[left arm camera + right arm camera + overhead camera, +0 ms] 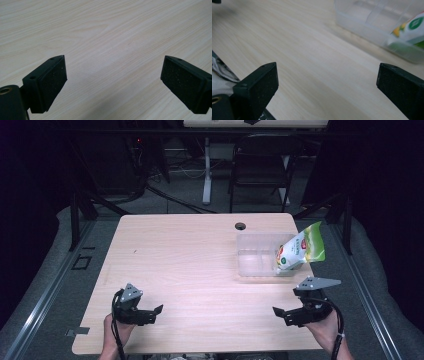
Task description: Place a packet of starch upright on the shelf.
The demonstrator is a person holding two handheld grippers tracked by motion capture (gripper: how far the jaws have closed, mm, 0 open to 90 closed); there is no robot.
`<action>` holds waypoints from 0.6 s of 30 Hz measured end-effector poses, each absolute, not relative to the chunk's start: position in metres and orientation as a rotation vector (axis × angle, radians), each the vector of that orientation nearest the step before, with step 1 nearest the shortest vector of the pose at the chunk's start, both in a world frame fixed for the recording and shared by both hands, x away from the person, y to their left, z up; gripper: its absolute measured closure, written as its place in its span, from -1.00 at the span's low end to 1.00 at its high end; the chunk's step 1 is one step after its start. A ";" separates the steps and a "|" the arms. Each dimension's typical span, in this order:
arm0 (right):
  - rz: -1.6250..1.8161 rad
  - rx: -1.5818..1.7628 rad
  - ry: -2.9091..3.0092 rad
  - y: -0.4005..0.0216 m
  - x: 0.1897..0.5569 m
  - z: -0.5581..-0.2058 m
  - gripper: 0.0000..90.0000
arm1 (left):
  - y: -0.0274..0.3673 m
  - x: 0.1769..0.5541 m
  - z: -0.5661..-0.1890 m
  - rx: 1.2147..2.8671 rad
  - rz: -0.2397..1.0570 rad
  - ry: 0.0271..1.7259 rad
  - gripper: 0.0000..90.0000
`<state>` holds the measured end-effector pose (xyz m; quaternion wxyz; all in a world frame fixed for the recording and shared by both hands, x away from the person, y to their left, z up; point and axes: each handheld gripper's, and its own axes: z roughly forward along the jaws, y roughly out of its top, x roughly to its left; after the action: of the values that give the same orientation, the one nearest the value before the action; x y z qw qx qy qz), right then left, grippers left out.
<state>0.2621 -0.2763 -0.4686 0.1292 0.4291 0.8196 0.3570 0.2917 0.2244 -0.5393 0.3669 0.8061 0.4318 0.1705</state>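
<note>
I held my left gripper [150, 312] and right gripper [285, 312] wide apart, empty, low at the table's [190, 255] near edge. The green pouch [300, 251] leaned in the clear bin [250, 254] at one o'clock, propped by its wall.

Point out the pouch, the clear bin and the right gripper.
pouch [300, 251], high view, middle of its printed front.
clear bin [250, 267], high view, near wall left of the pouch.
right gripper [327, 82], right gripper view, midway between its open jaws.

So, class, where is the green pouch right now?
In the high view, the green pouch leans in the clear bin's right end, beyond the right gripper.
</note>
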 end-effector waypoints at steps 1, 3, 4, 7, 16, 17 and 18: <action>1.023 1.254 2.398 -0.275 0.261 -0.475 -0.93 | 0.224 0.292 -0.539 2.074 0.438 1.106 -0.85; 1.025 1.269 2.423 -0.274 0.260 -0.489 -0.93 | 0.224 0.292 -0.540 2.073 0.440 1.106 -0.85; 1.007 1.284 2.450 -0.273 0.259 -0.496 -0.93 | 0.224 0.292 -0.540 2.075 0.437 1.103 -0.85; 0.975 1.323 2.513 -0.269 0.257 -0.516 -0.93 | 0.224 0.292 -0.539 2.078 0.435 1.102 -0.85; 0.918 1.320 2.517 -0.273 0.260 -0.533 -0.94 | 0.226 0.291 -0.537 2.066 0.435 1.094 -0.85; 0.930 1.335 2.520 -0.274 0.260 -0.535 -0.93 | 0.226 0.291 -0.537 2.067 0.433 1.092 -0.85; 0.931 1.344 2.518 -0.275 0.260 -0.536 -0.93 | 0.225 0.291 -0.537 2.066 0.435 1.092 -0.85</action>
<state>0.2602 -0.2748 -0.5358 0.0697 0.4466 0.8367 0.3092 0.2908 0.2254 -0.5373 0.3728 0.8065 0.4263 0.1699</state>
